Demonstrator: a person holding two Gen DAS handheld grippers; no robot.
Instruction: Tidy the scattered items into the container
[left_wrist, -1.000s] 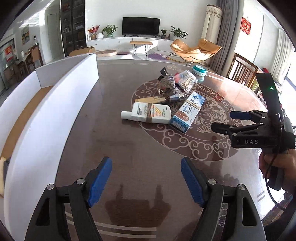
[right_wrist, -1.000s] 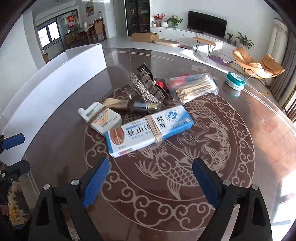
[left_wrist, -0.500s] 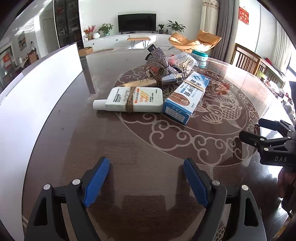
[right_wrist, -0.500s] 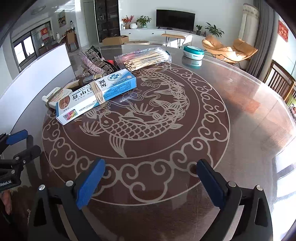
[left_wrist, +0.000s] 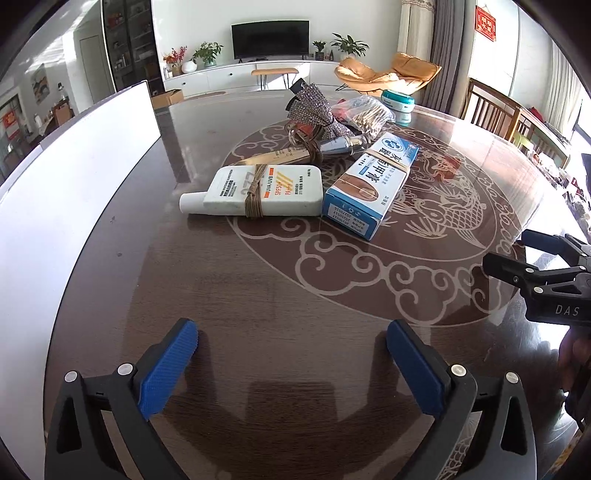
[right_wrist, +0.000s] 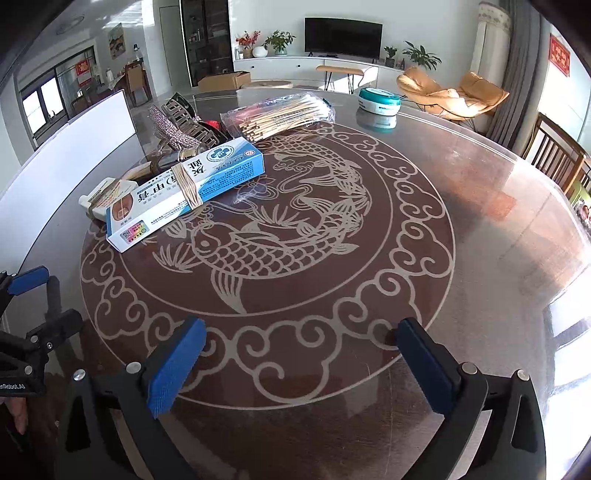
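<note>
A white sunscreen bottle (left_wrist: 258, 192) tied with twine and a blue-white medicine box (left_wrist: 369, 184) lie in the table's middle, with a gold tube (left_wrist: 277, 157), a sparkly hair clip (left_wrist: 314, 107) and a bag of wooden sticks (left_wrist: 364, 112) behind them. The box (right_wrist: 184, 188), clip (right_wrist: 173, 127) and sticks (right_wrist: 280, 116) also show in the right wrist view. A white container wall (left_wrist: 66, 206) stands at the left. My left gripper (left_wrist: 291, 358) is open and empty, low over the table before the bottle. My right gripper (right_wrist: 301, 365) is open and empty, to the box's right.
A teal-lidded round tin (right_wrist: 380, 101) sits at the table's far edge. The round dark table (right_wrist: 480, 236) carries a fish inlay. Wooden chairs (left_wrist: 495, 110) stand at the right. The right gripper shows at the left wrist view's right edge (left_wrist: 506, 251).
Both grippers dropped lower and drew back toward the table's near side. The left one swung away from the container to face the bottle and box. Nothing was picked up.
</note>
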